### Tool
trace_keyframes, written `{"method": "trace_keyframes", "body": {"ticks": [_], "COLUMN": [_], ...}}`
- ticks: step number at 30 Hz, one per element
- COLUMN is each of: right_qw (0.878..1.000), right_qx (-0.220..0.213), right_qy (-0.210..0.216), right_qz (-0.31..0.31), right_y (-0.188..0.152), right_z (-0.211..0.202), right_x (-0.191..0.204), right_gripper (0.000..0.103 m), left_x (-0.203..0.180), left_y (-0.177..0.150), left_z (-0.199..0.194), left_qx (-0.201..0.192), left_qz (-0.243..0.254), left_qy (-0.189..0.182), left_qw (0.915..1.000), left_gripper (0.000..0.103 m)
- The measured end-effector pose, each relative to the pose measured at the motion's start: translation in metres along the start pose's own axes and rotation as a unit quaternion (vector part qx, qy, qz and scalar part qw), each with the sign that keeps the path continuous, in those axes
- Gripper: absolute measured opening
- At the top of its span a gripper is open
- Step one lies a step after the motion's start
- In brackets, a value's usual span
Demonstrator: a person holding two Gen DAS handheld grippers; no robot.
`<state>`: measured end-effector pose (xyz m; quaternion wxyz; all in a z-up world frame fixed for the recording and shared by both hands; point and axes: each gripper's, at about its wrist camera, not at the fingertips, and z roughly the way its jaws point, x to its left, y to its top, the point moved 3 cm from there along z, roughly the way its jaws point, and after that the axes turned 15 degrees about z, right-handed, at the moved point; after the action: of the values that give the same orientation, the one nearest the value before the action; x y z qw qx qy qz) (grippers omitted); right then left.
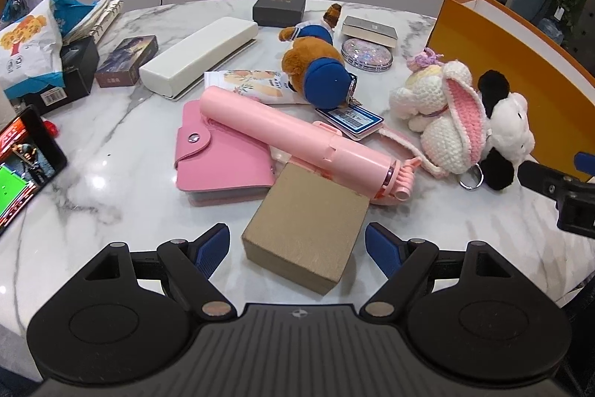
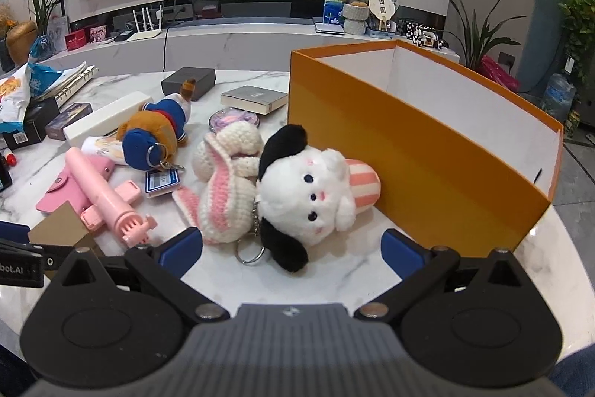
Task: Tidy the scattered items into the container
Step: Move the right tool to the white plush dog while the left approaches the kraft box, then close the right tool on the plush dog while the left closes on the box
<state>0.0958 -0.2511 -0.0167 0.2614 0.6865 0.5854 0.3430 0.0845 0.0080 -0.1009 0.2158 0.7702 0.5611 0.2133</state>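
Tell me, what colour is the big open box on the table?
The box is orange outside and white inside, clearest in the right wrist view.

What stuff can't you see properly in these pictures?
- Orange box floor: the near wall hides it in both wrist views.
- Phone: cut off by the left wrist view's edge.
- Tag print: too small to read.
- Pink wallet: the pink selfie stick and cardboard box partly cover it.
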Motion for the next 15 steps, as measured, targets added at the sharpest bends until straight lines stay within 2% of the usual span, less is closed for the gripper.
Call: {"method": "trace_keyframes", "body": {"ticks": [15], "right_qw": [1.0], "right_qx": [0.008], "right_qy": [-0.001], "right_qz": [-0.003], "right_y": [0.031], "right_z": [0.041], "right_x": [-0.007], "right_gripper": [0.103], "left_x": [-0.002], "left_y": [0.003], "left_z": [0.032], "left_qx": [0.02], "left_qz": [0.024], "left_qy": [-0.007], "left_qw": [0.9995], "left_gripper": [0.095]}}
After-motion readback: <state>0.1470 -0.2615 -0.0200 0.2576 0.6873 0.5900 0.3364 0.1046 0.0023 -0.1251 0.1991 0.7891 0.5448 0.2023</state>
